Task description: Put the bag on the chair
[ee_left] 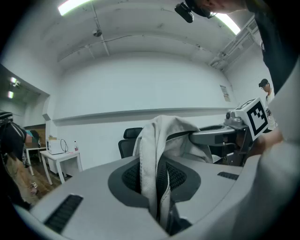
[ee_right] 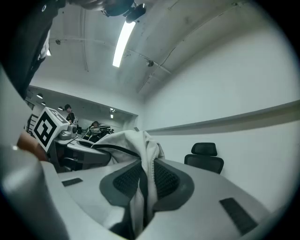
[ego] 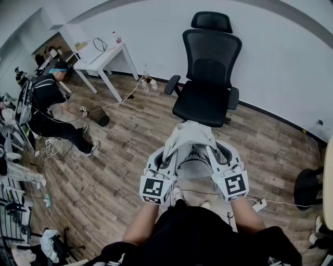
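Head view: bag (ego: pixel 186 136) fabric sits pinched between the closed jaws of left gripper (ego: pixel 167 155) and right gripper (ego: pixel 213 154). Chair (ego: pixel 205 98) stands just beyond.

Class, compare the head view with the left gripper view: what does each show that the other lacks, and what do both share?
Head view only: the black-and-white marker cube on the left gripper, the seat of the black mesh office chair, and a white power strip on the floor. Left gripper view only: the ceiling strip light and that gripper's dark ribbed pads shut on cloth. Both: the white cloth bag, the chair's backrest, the white table, and the right gripper.
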`<state>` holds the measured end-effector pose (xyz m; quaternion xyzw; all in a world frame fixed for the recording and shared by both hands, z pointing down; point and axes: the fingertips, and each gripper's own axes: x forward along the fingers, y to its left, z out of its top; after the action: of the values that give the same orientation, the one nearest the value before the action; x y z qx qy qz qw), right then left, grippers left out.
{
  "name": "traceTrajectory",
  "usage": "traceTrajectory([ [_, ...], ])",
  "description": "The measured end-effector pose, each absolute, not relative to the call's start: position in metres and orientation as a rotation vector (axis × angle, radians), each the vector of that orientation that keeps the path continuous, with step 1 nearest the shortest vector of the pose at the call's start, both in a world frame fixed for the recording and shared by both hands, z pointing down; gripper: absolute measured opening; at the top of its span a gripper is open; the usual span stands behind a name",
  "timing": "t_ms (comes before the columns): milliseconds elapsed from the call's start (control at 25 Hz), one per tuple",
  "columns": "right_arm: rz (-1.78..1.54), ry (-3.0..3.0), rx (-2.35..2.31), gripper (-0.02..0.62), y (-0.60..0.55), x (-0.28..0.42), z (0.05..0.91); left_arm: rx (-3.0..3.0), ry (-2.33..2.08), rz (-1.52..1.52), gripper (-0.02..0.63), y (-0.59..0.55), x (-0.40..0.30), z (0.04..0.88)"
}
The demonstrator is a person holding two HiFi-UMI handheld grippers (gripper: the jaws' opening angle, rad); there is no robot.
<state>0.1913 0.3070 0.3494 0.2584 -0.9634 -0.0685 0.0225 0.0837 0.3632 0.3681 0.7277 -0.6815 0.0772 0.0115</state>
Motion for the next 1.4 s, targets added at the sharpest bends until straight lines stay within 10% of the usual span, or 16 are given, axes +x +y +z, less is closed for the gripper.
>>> traceTrajectory([
  [1400, -0.247, -2.935, 1.018, 0.083, 0.273, 0.072, 0.329, 2.493, -1.969, 0.141, 0.066, 0.314, -0.041, 0.351],
])
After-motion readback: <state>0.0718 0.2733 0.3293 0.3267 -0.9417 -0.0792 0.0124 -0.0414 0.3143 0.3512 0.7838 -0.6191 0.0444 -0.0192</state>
